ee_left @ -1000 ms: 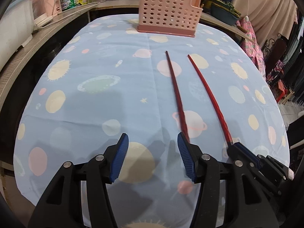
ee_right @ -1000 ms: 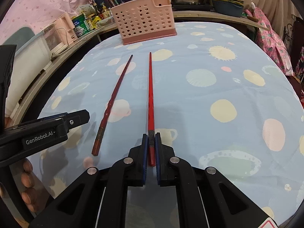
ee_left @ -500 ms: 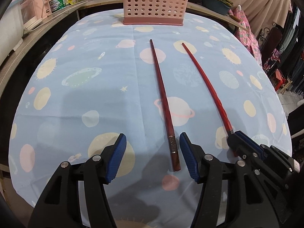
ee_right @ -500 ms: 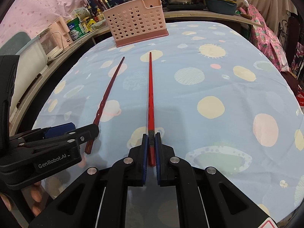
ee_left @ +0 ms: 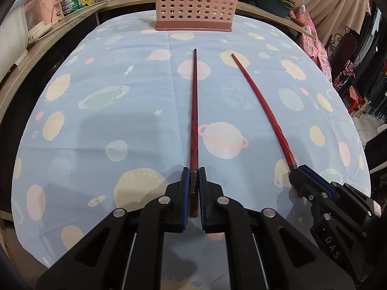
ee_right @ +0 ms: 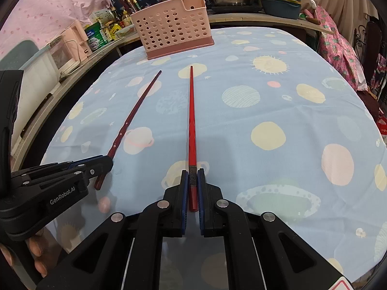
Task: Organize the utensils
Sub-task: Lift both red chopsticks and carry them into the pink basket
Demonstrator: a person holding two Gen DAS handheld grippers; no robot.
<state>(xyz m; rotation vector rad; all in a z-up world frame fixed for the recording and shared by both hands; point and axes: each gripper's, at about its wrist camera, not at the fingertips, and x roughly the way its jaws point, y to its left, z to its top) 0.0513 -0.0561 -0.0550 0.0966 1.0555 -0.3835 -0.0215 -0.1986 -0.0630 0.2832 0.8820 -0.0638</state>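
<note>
Dark maroon wooden chopstick (ee_left: pixel 194 111) lies flat on the planet-print blue cloth of the tabletop (ee_left: pixel 108 125), long axis running toward 12 o'clock, tapered tip aimed at the pink perforated plastic utensil basket (ee_left: pixel 196 2). Left gripper (ee_left: pixel 193 188): jaws pressed onto the butt end of this stick, so it projects straight ahead along the fingers.

Bright red plastic chopstick (ee_right: pixel 191 116) lies likewise, tip toward 12 o'clock. Right gripper (ee_right: pixel 192 188): jaws pinching its butt end. From this view the basket (ee_right: pixel 171 31) stands at roughly 11 o'clock, upright at the far edge of the cloth, well apart from both tips.

Assessment: each stick is already in line with its gripper; neither appears lifted. Both sit about equally far from the basket. The coming move likely requires raising and tipping tip-down over the open top.
</note>
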